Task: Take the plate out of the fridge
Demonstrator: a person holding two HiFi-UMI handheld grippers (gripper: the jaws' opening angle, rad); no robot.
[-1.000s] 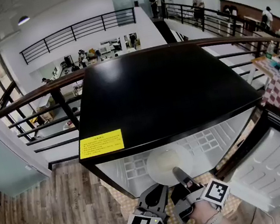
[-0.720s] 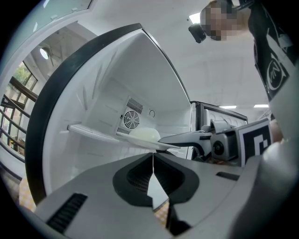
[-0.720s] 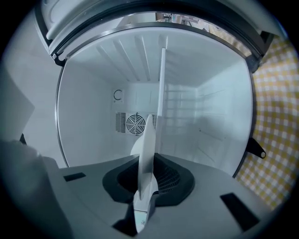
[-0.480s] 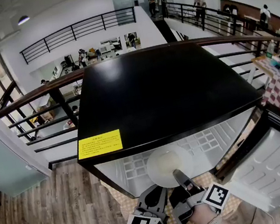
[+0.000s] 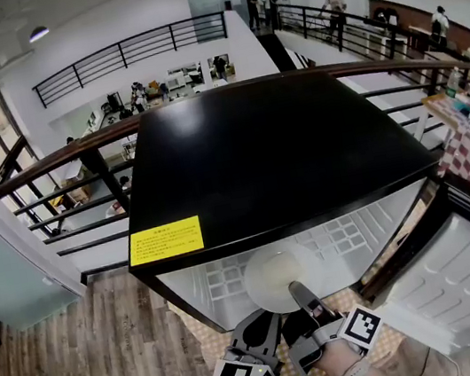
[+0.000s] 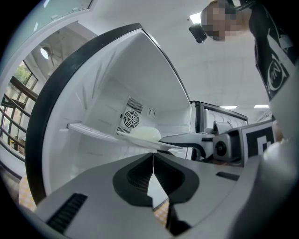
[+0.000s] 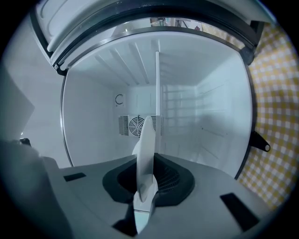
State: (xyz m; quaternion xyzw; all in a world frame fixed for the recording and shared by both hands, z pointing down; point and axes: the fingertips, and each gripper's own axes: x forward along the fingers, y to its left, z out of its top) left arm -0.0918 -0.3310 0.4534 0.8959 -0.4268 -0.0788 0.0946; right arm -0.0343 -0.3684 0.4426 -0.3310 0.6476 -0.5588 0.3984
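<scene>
Presently, contents of the scene, listed:

1. Fridge (image 5: 266, 159): glossy black top and white interior, filling the centre of the head view. A yellow label (image 5: 164, 240) sits at the top's lower-left corner. The door (image 5: 467, 277) stands swung wide at the lower right of the frame.
2. Plate (image 5: 279, 274): pale, round and level, at the front of the fridge opening just under the black top, over the white gridded shelf (image 5: 224, 279). Whether it rests on the shelf or is lifted clear cannot be told.
3. Right gripper (image 5: 300, 293): low centre of the head view, held by a hand (image 5: 341, 357). Its 2 jaws are clamped on the plate's near rim. In the right gripper view the plate stands edge-on between them, in front of the round fan vent (image 7: 138, 125) on the back wall.
4. Left gripper (image 6: 153, 156): just beside the right gripper, toward the lower left of the head view, outside the fridge. Its jaws meet along a thin seam with nothing between them.
5. Yellow checked cloth (image 7: 275, 116): right edge of the right gripper view, beside the fridge body.
6. Wood floor (image 5: 94, 360): lower left of the head view.
7. Dark railing (image 5: 60, 164): behind the fridge, crossing the middle of the frame.
</scene>
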